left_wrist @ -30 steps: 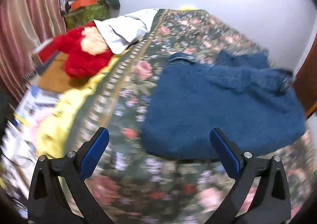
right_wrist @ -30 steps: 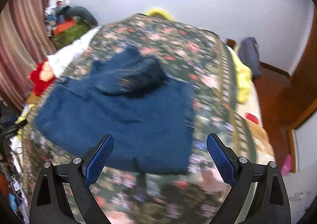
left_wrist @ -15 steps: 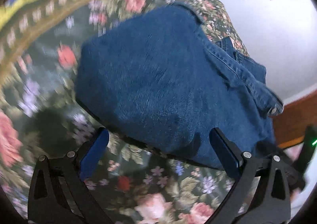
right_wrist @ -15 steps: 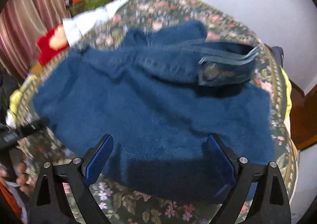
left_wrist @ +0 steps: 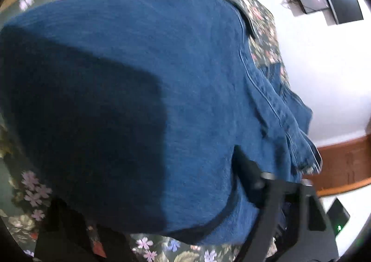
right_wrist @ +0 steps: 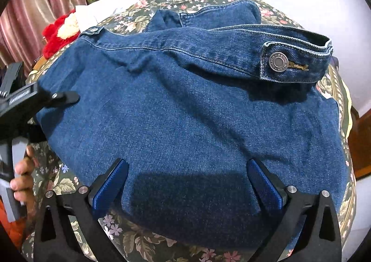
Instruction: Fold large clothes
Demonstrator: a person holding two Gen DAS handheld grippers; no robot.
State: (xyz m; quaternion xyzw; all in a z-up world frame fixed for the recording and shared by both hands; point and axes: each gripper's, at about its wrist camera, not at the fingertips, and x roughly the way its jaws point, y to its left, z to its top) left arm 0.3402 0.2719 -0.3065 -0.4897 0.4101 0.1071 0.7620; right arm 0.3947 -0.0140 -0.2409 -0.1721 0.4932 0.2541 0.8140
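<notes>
In the right wrist view, the right gripper (right_wrist: 185, 183) is seen at the bottom of the frame with its blue pads spread wide and opening, the near hem of the denim jacket (right_wrist: 190, 123) lying between and just beyond them, unpinched. The jacket is spread across the floral bedspread (right_wrist: 129, 241), its long axis running left to right across the frame, so the hem is met broadside. At the left edge, the left gripper (right_wrist: 67, 97) is laid against the jacket's left side, which makes it the nearer one to that edge; in its own view the jaws are closing with denim between them, though a firm pinch cannot be confirmed through the blur. Farther up right, the metal button (right_wrist: 280, 62) on the waistband tab carries ringed lettering, of which only "DENIM" can be partly read.
</notes>
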